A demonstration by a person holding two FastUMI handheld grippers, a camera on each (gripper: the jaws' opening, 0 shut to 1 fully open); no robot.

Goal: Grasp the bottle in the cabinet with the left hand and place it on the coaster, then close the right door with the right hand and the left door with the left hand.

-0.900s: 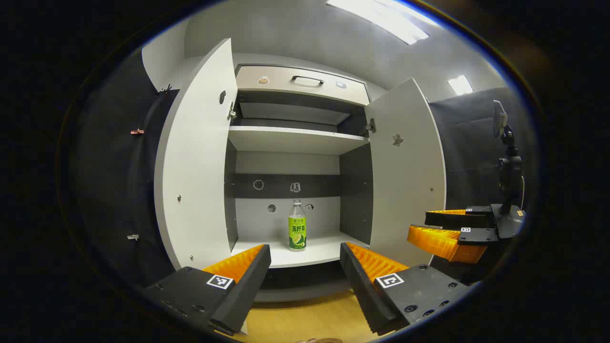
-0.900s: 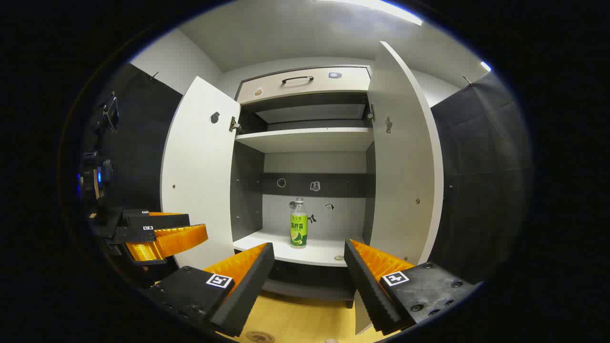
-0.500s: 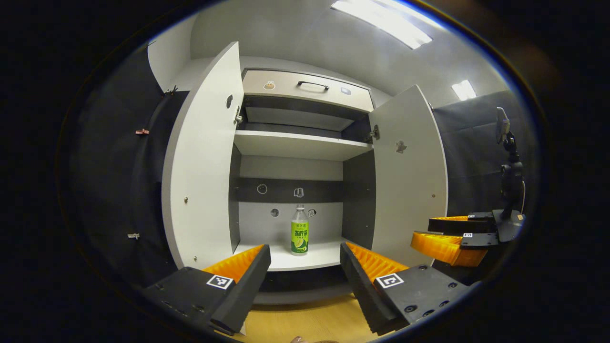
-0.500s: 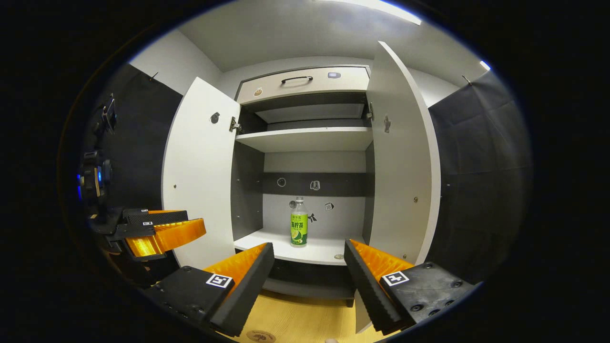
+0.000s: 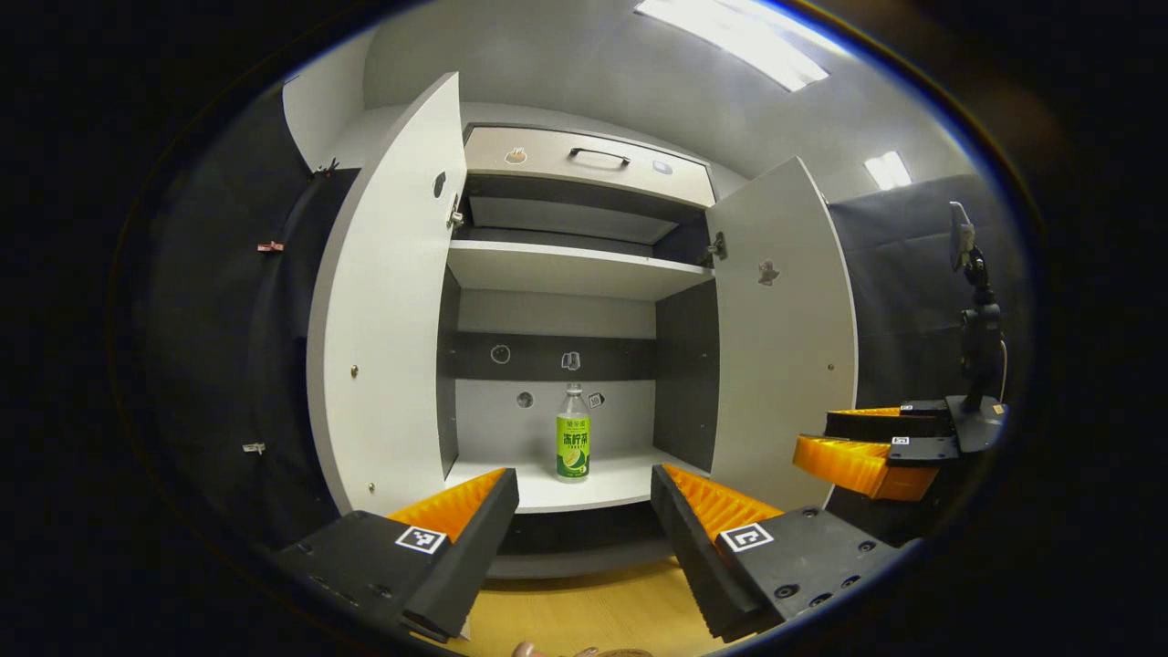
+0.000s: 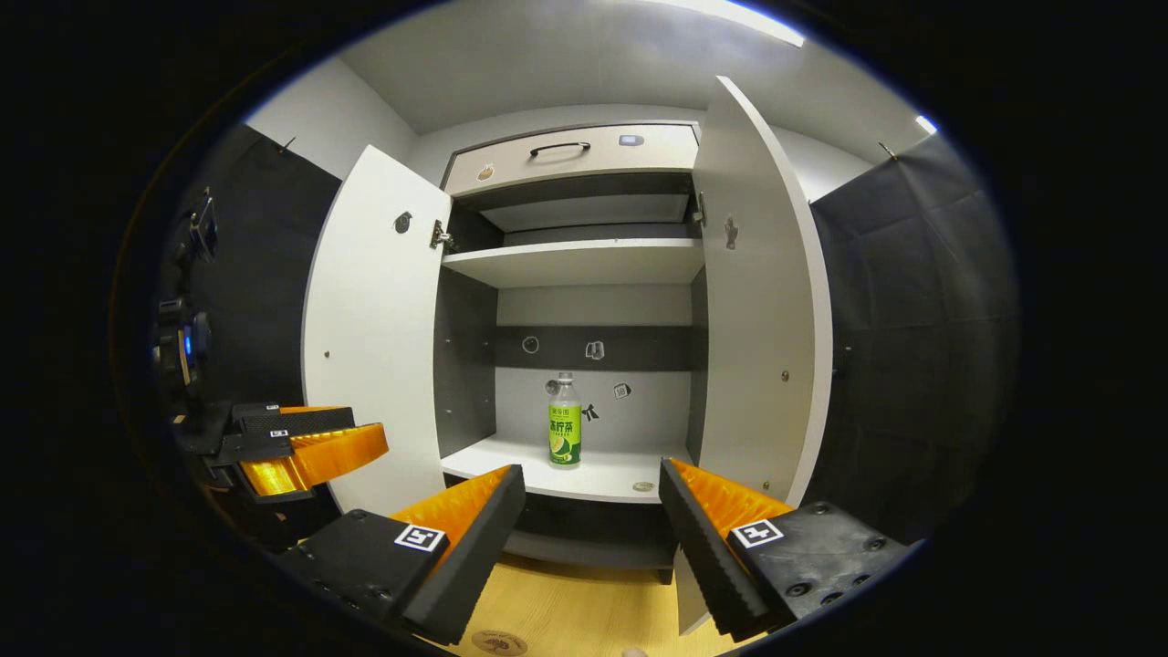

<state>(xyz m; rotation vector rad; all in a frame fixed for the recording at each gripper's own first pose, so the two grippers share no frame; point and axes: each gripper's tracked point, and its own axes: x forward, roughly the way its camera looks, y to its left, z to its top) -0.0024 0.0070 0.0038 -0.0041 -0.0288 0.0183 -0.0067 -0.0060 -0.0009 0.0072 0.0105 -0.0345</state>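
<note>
While both grippers hang in front of the open cabinet, the lines below give what shows.

Left gripper [image 5: 584, 511]: fingers spread wide, nothing between them, touching nothing; it points level at the lower compartment, short of the shelf edge.
Right gripper [image 6: 591, 511]: fingers equally wide apart and empty, aimed at the same compartment; in the left gripper view it shows off to the right [image 5: 853, 452], its jaws apart.
Cabinet [image 5: 566, 274]: two compartments; the upper one above the middle shelf holds nothing visible.
Bottle [image 5: 573, 445]: upright on the lower shelf, about midway across, set back towards the far wall, well apart from both grippers; clear with a green label.
Small round object [image 6: 643, 486]: lies on the lower shelf near its front edge, right of the bottle; too small to identify.
Left door [image 5: 388, 301]: swung fully open.
Right door [image 5: 785, 328]: swung open.
Drawer [image 5: 584, 164]: above the compartments, shut, with a dark handle.
Coaster [image 6: 498, 642]: round, on the wooden surface below the right gripper, near the bottom edge.
</note>
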